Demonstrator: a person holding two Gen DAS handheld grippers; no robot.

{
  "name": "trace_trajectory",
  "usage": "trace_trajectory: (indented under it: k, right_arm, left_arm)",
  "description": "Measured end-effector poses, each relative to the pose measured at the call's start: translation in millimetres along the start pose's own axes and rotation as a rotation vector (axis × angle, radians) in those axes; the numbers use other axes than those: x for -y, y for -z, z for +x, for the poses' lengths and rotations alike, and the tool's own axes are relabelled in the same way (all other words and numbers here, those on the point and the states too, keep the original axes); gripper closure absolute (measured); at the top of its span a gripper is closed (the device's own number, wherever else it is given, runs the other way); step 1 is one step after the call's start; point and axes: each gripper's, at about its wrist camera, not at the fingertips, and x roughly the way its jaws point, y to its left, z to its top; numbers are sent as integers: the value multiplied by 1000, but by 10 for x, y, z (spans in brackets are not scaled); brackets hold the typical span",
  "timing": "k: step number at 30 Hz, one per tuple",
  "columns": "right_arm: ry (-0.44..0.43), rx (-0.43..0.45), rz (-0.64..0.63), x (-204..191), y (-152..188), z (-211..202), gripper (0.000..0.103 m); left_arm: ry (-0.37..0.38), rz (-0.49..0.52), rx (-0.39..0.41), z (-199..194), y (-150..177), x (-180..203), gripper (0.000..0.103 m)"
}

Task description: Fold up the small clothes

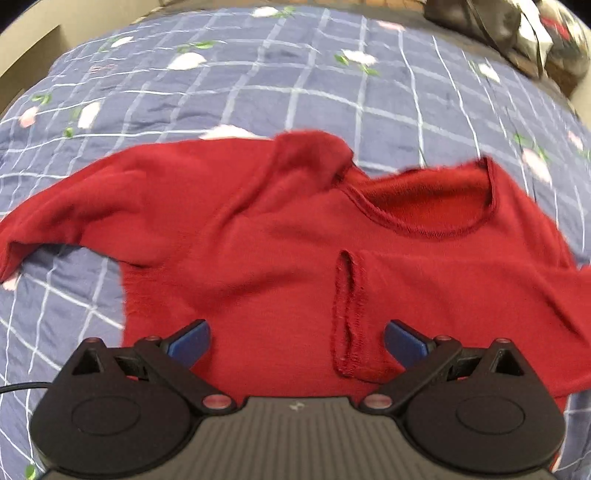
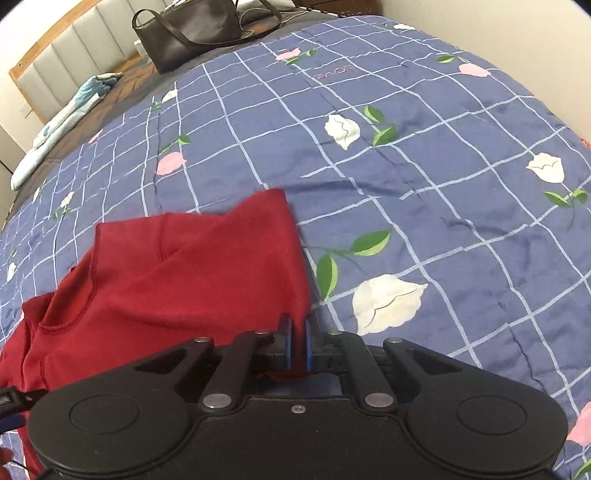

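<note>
The left tongs [image 1: 297, 341] are wide open. Their two blue tips [image 1: 190, 343] stand far apart, and nothing is between them. They hang just over the bottom part of a red top [image 1: 280, 236]. A sleeve of the top is folded across the front, and its cuff [image 1: 347, 314] lies between the two blue tips.

The right tongs [image 2: 298, 345] are squeezed nearly together. A bit of the red top [image 2: 177, 273] is pinched between the blue tips. The cloth pulls up to them in a tight fold. A little red edge pokes out behind the tips.

The red top lies on a blue bed cover [image 1: 258, 92]. It is spread out, but not flat. One sleeve [image 1: 55, 218] reaches out to the left side in the left camera's view. The round neck hole [image 1: 432, 206] is open and faces the far side of the bed. Near the neck, a lump of cloth [image 1: 310, 155] stands up.

The bed cover [image 2: 424, 177] has white lines in squares, with white and pink flowers and green leaves. It is a bit wrinkled.

At the far end of the bed sits a dark bag [image 2: 192, 35] with long straps. Beside it, to the left in the right camera's view, lies some light blue and white bedding [image 2: 62, 122]. Behind that is a padded headboard [image 2: 70, 55] with a wooden edge.
</note>
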Motion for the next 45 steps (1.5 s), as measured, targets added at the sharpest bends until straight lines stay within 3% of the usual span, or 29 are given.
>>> trace_trajectory:
  k: [7,16,20,23,29,39,43,45]
  right_arm:
    - [53,53,-105,-302,-29,-214,49]
    - [-107,0,-275,-1337,167,-239,40]
    - [-205,-27,-358,-2066,282,-112,42]
    - [-267,-34,-413,-2593,351,4,54]
    - [-327,-48,-469,-3473,440,302,60]
    - [-134,-52,-448,-4045,453,812,61]
    - [-76,-51,-489,-4169,516,953,90]
    - [-62,-37,-513,-4229,552,981,95]
  left_arm:
    - [-91,-198,63,-354,3,-781,0]
    - [-226,-553,101,-713,153,-2500,0]
    - [-247,-680,120,-577,179,-3294,0]
    - [-258,-748,118,-425,147,-3746,0]
    - [-241,-747,119,-150,-19,-4155,0]
    - [-245,-743,75,107,-36,-4337,1]
    - [-244,-740,69,159,-29,-4364,2]
    - [-241,-743,68,165,-25,-4373,2]
